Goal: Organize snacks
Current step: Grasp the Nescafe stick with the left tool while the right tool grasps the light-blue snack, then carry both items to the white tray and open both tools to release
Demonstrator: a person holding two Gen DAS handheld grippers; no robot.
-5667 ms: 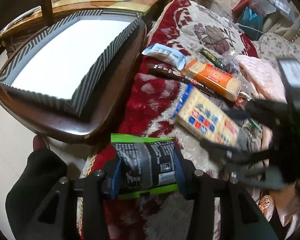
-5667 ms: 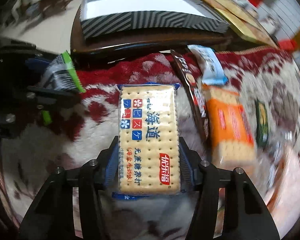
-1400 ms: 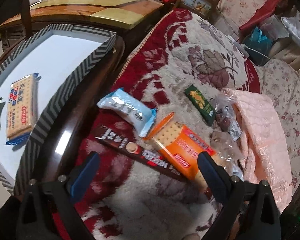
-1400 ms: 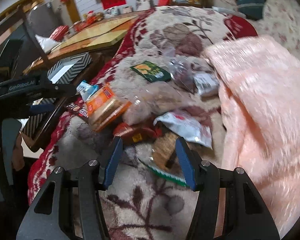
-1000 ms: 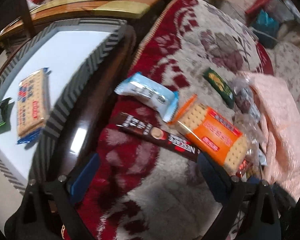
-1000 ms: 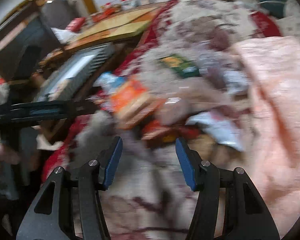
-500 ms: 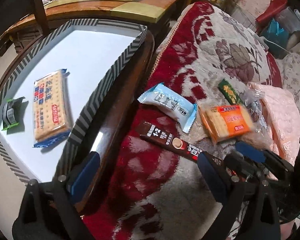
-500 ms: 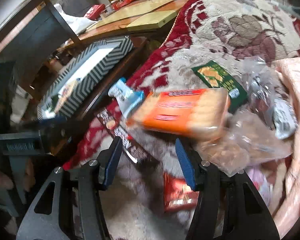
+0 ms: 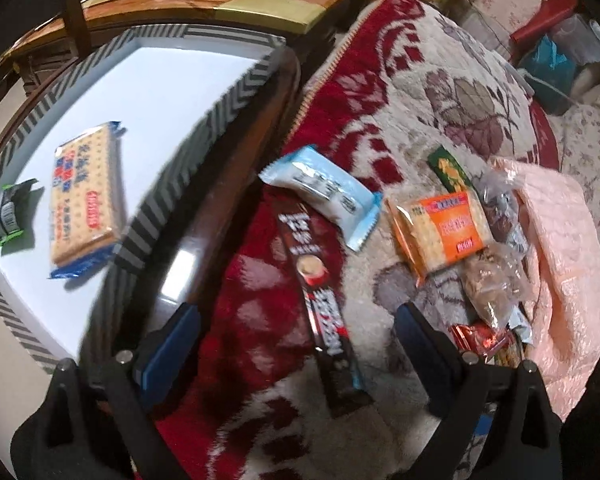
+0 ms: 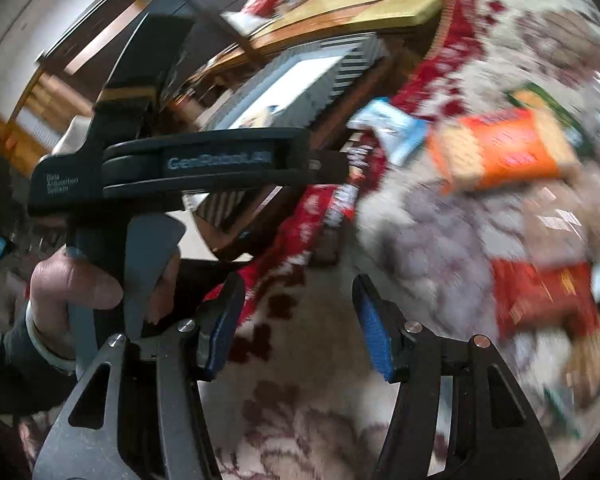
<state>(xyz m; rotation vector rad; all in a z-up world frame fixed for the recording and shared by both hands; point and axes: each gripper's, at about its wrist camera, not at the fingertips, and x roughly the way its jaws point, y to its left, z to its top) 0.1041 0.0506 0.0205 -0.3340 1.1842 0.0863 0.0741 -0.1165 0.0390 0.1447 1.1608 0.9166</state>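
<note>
dark brown long coffee-stick packet [image 9: 320,280] is lying on the red-and-cream plush blanket [image 9: 420,92], framed between the wide-open, empty left gripper [image 9: 296,348], apparently lining up for it. right gripper [image 10: 298,324] is hovering part-open, holding nothing. striped-walled white tray [image 9: 204,136] is sitting just beside the blanket's edge, with plenty of bare floor.

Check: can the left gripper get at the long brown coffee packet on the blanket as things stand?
Probably yes. The left gripper is open and empty, and the coffee packet lies flat on the blanket between its fingers, nothing on top; only the blue snack pack sits at its far end.
</note>
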